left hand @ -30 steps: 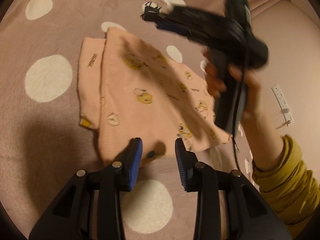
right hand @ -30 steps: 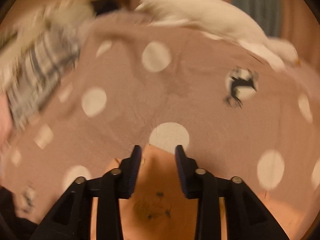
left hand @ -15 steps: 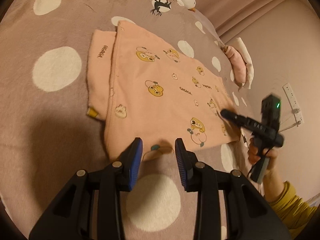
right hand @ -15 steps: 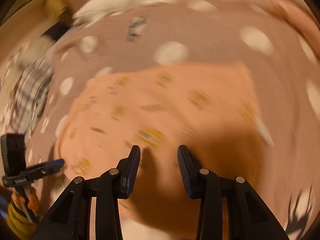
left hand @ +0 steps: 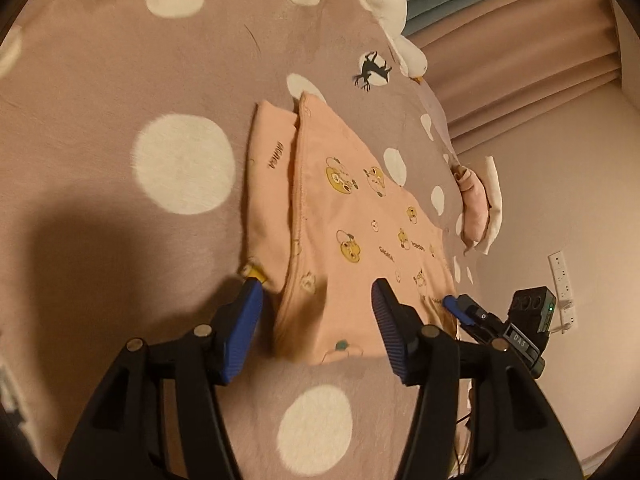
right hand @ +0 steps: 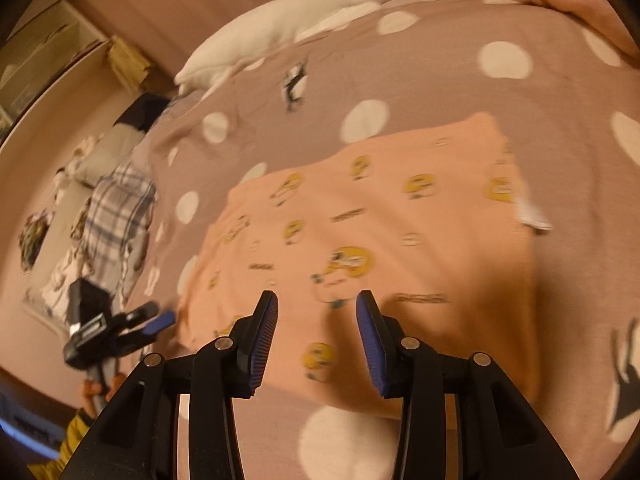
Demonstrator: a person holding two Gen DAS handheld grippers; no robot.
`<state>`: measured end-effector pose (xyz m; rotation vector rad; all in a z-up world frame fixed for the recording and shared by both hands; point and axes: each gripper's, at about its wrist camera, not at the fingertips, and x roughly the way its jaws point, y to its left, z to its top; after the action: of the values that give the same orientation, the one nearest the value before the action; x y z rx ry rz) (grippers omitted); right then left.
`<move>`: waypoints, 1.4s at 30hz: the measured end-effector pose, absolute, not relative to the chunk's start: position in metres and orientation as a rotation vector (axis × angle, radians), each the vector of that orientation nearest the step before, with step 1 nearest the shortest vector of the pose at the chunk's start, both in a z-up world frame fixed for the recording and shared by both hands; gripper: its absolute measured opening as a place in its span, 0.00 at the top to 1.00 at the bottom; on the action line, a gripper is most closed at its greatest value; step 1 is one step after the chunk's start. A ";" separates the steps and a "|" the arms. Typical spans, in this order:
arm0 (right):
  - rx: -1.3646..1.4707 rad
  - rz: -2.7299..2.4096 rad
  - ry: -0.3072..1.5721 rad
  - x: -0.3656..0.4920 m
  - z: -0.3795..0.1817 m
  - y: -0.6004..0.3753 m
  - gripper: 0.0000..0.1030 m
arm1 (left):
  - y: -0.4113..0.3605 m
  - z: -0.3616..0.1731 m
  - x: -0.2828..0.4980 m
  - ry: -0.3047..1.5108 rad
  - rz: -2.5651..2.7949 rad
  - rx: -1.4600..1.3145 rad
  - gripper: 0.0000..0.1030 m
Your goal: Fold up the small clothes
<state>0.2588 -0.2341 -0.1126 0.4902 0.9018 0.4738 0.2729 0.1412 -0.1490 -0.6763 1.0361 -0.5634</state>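
A small peach garment printed with yellow cartoon faces lies flat on the polka-dot blanket, one side folded over a narrower strip. My left gripper is open, its jaws spread wide over the garment's near corner. My right gripper is open and empty, hovering over the garment near its front edge. The right gripper shows in the left wrist view at the garment's right corner. The left gripper shows in the right wrist view at the garment's left edge.
A white plush goose lies at the far side of the bed. A folded pink and white cloth sits at the bed's edge. A plaid cloth and other items lie off the bed. A wall socket is on the wall.
My left gripper's jaws have opened wider and moved over the garment's near corner. My right gripper swung from above the garment down to its right edge.
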 end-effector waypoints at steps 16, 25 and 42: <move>0.226 0.298 0.966 0.358 -0.128 -0.139 0.89 | 0.110 -0.159 0.305 1.078 -0.539 -0.550 0.83; 0.122 0.387 0.921 0.291 -0.104 -0.134 0.90 | 0.107 -0.159 0.306 1.085 -0.516 -0.537 0.84; 0.564 0.424 0.860 0.234 -0.112 -0.233 0.90 | -0.003 -0.061 0.282 0.935 -0.612 -0.220 0.91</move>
<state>0.2344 -0.2335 -0.1123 0.5642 0.8595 0.4237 0.2825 -0.0026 -0.0606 -0.2198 0.9348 -0.6125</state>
